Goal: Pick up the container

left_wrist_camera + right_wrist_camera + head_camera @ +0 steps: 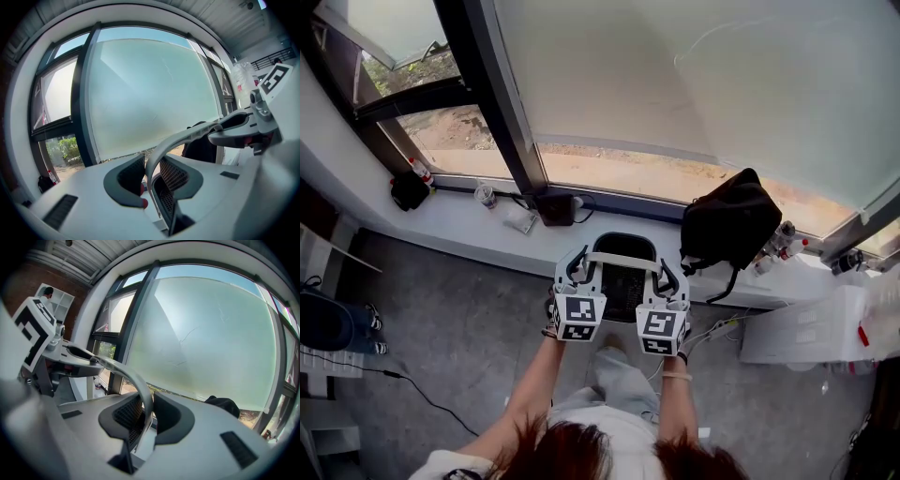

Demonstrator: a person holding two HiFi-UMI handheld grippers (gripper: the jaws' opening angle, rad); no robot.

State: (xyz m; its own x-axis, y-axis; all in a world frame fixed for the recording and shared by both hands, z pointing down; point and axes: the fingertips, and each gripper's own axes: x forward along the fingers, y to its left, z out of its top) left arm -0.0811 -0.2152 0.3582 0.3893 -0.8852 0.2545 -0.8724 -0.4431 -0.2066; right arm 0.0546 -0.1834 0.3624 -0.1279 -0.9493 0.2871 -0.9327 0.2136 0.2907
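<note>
The container [624,281] is a black bin with a pale grey arched handle [622,260]. It hangs in front of the white window sill [459,225], above the grey floor. My left gripper [575,265] is shut on the left end of the handle, and my right gripper [670,277] is shut on the right end. In the left gripper view the handle [187,136] runs out from between the dark ribbed pads of the left gripper [149,180] toward the right gripper [239,131]. In the right gripper view the handle [136,380] passes between the pads of the right gripper [146,416].
A black backpack [729,223] sits on the sill at the right with small bottles [778,246] beside it. On the left of the sill are a black box [555,208], a jar [486,195] and a red-capped bottle [420,171]. A white box [811,328] stands at right; a cable [412,389] crosses the floor.
</note>
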